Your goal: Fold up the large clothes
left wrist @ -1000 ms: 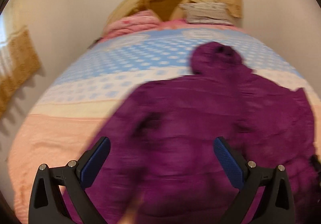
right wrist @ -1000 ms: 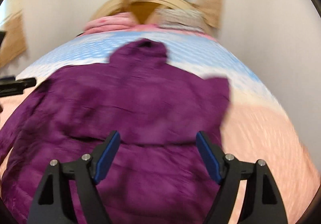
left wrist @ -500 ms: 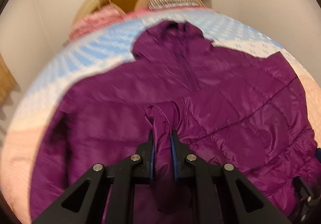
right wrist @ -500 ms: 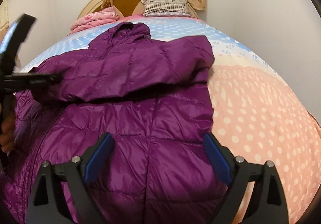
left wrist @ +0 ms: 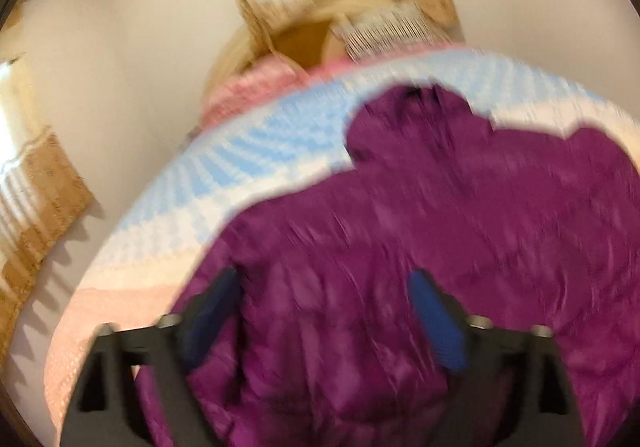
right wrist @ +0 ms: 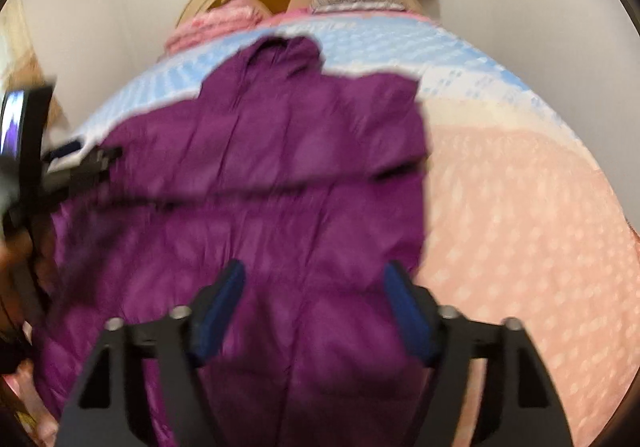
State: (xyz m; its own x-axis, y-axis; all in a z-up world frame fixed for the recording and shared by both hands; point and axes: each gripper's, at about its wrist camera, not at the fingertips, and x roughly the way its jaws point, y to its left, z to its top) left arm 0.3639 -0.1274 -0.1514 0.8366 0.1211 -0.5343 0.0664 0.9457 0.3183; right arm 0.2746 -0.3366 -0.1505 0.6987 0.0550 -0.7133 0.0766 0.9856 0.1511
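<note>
Left wrist view shows the left gripper (left wrist: pixel 324 311) with its jaws spread wide and nothing between them, hovering over the purple jacket (left wrist: pixel 420 247) that lies spread on the bed (left wrist: pixel 132 287) with its hood toward the headboard (left wrist: pixel 300 43). The right gripper (right wrist: pixel 314 311) is likewise wide open and empty above the jacket's lower half. One sleeve (right wrist: pixel 248 151) lies folded across the chest, so the fold looks partly done — the next move probably calls for pinching the other sleeve or a side hem and drawing it inward. Both views are motion-blurred, so seams are hard to pick out. The jacket's right edge sits well clear of the mattress edge, with open pink bedspread beside it; the left edge lies nearer the bed's side.
</note>
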